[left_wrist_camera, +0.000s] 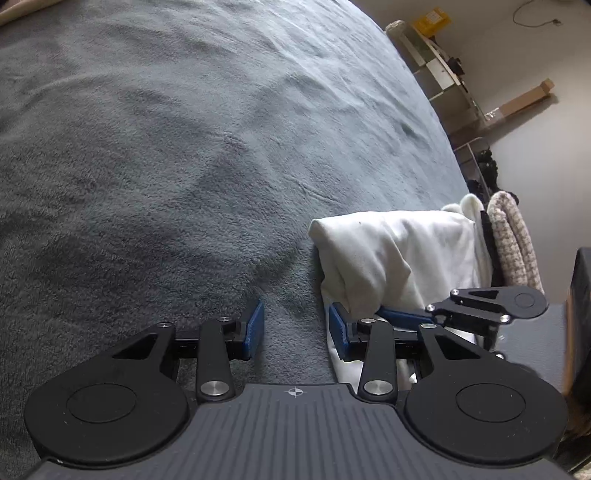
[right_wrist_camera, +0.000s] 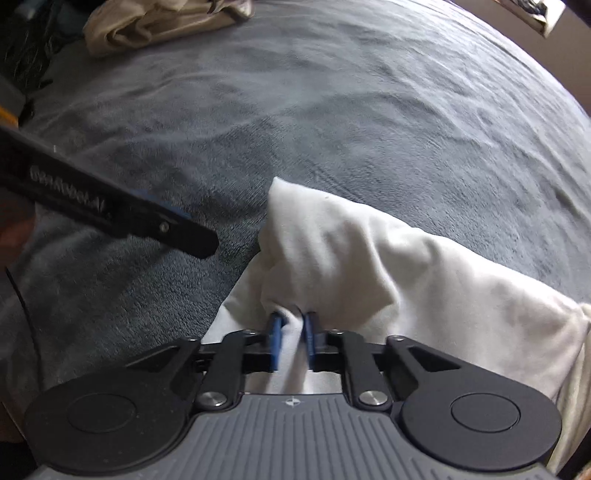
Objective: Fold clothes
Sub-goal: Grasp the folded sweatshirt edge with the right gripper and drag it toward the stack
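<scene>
On a grey blanket [left_wrist_camera: 166, 166], the left gripper [left_wrist_camera: 295, 328] rests with jaws spread wide, holding nothing, beside a white garment [right_wrist_camera: 369, 258]. The right gripper [right_wrist_camera: 293, 336] pinches a bunched fold, seemingly to lift it over.

A grey fleece blanket [left_wrist_camera: 166, 147] covers the bed and fills most of both views. Past its far right edge lies pale floor [left_wrist_camera: 535, 155], where a white shelf unit [left_wrist_camera: 443, 70] stands with a yellow box [left_wrist_camera: 432, 18] beside it. A long cardboard box [left_wrist_camera: 524, 99] lies nearer, and a cable [left_wrist_camera: 535, 18] curls at far right.
</scene>
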Demonstrator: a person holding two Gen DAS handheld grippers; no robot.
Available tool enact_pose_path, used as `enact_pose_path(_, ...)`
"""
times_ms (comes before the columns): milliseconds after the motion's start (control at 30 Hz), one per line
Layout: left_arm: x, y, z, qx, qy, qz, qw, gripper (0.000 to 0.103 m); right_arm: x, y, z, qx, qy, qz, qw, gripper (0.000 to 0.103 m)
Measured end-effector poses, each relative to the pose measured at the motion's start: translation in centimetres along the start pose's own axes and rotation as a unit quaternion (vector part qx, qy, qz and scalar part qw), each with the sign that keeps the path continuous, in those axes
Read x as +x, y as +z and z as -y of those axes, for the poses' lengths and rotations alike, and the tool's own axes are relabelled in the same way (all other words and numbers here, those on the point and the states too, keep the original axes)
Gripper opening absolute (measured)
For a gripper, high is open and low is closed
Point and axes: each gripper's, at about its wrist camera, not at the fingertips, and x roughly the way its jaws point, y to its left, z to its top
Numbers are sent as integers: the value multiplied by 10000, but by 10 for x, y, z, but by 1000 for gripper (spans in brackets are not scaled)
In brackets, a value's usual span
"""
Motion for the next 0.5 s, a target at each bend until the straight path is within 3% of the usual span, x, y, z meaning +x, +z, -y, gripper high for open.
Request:
enact_pose_path(233,20,5,27,840,-91,-41,9964,44,-31,-2,53,1596,519,219,9856,9)
enact_pose_path(400,46,10,45,1218,142,209,9922,43,-42,-6,68,1925,644,375,9785,9)
enact_pose_path(500,51,16,40,1014,409,568,9924,35,-44,-9,71,1989,716,445,9764,9)
